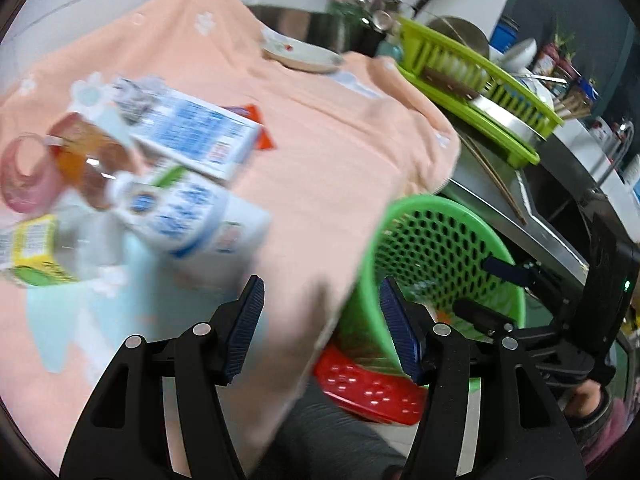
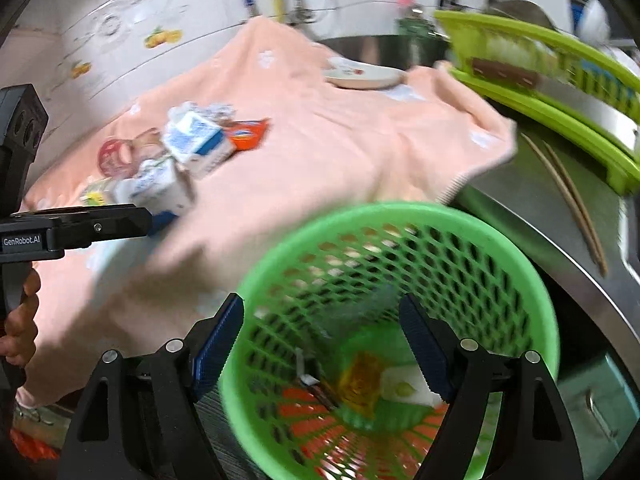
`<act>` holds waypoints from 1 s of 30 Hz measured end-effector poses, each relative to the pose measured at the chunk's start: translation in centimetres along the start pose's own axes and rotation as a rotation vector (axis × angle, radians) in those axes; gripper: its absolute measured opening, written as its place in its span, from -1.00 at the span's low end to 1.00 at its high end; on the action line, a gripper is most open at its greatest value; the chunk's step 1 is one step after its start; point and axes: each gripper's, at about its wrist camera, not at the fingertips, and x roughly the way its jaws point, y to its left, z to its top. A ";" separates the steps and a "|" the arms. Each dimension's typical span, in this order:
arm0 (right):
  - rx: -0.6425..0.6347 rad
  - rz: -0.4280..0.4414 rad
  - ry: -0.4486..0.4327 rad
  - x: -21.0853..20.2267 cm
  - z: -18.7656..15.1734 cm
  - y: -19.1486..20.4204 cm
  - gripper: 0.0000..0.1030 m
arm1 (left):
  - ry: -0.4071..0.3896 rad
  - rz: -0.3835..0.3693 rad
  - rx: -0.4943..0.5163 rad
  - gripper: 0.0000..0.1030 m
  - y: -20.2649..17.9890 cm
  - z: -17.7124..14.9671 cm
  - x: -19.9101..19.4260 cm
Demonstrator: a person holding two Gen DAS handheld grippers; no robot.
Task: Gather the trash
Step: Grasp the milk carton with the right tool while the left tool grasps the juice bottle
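Observation:
A pile of trash lies on the peach cloth (image 1: 320, 128): a blue-white carton (image 1: 188, 128), a white-blue bottle (image 1: 188, 212), a clear bottle with amber liquid (image 1: 84, 160), a yellow-green pack (image 1: 32, 248) and an orange wrapper (image 1: 260, 128). My left gripper (image 1: 320, 316) is open and empty, just right of the pile. My right gripper (image 2: 322, 340) is open and empty above the green mesh basket (image 2: 400, 240), which holds a yellow wrapper (image 2: 360, 380) and a white piece. The pile also shows in the right wrist view (image 2: 192, 148).
A plate (image 1: 304, 54) sits at the cloth's far end. A lime dish rack (image 1: 480, 92) stands on the steel counter (image 2: 540, 240) with chopsticks (image 2: 572, 200). A red stool (image 1: 372, 388) is under the basket (image 1: 440, 248).

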 end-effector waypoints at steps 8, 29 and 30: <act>-0.164 0.091 0.010 2.4 3.9 6.4 0.55 | -0.048 0.161 0.065 0.32 6.7 0.9 -3.8; -0.371 0.163 0.135 11.0 9.3 15.2 0.66 | 0.052 0.188 0.409 0.53 15.6 1.9 -3.6; -0.374 0.165 0.143 11.3 9.4 15.4 0.66 | 0.056 0.184 0.428 0.53 15.7 2.0 -3.4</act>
